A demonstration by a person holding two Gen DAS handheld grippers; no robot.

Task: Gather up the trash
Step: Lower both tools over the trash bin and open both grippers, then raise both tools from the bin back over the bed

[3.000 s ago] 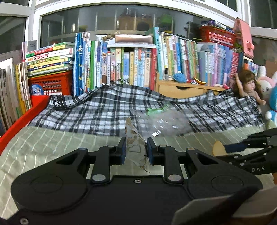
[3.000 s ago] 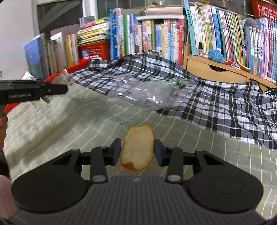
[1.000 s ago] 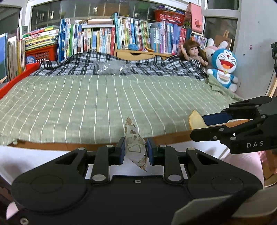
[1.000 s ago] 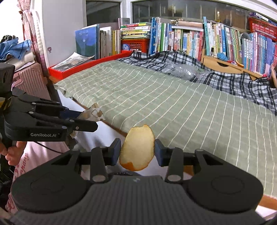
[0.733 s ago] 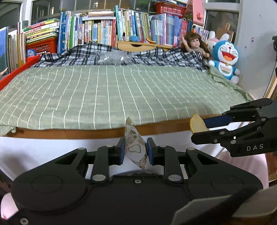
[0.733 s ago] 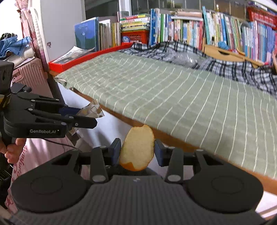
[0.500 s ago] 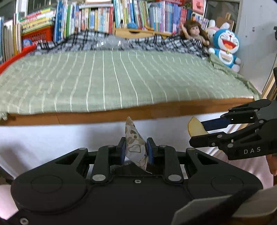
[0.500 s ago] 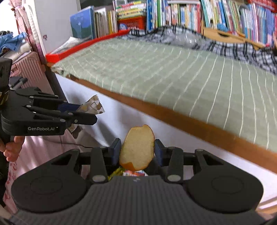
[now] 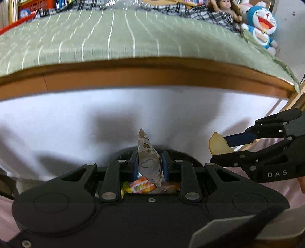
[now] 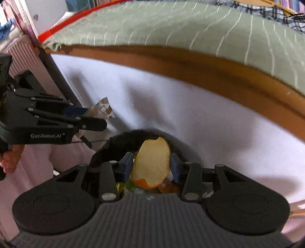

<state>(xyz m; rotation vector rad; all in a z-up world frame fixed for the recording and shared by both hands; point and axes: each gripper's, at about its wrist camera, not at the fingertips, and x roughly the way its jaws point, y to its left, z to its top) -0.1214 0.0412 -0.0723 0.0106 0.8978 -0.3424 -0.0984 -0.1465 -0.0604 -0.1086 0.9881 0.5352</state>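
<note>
My left gripper [image 9: 149,165] was clamped on a crumpled wrapper [image 9: 149,162] printed with brown heart shapes, the blue pads pressing both its sides and its tip standing up above the jaws. My right gripper [image 10: 151,165] was closed on a piece of orange peel [image 10: 152,162], pale pith facing the camera, orange rind showing along its lower edge. I recorded both grippers pointing steeply downward, side by side, each visible in the other's view.

Directly beneath them I saw the dark round rim of a trash bin [image 10: 118,145]. Inside it lay colourful packets [image 9: 139,187], orange and yellow; I could not identify them further.

Beyond the bin hung a white sheet [image 9: 76,122] below the brown wooden edge of the bed [image 9: 133,76]. The bed carried a green striped cover [image 9: 114,34], with a checked blanket [image 9: 200,11] along its far edge. At the far right corner sat a doll [image 9: 226,7] and a blue plush toy [image 9: 261,24]. A hand [image 10: 10,160] held the left gripper's handle.
</note>
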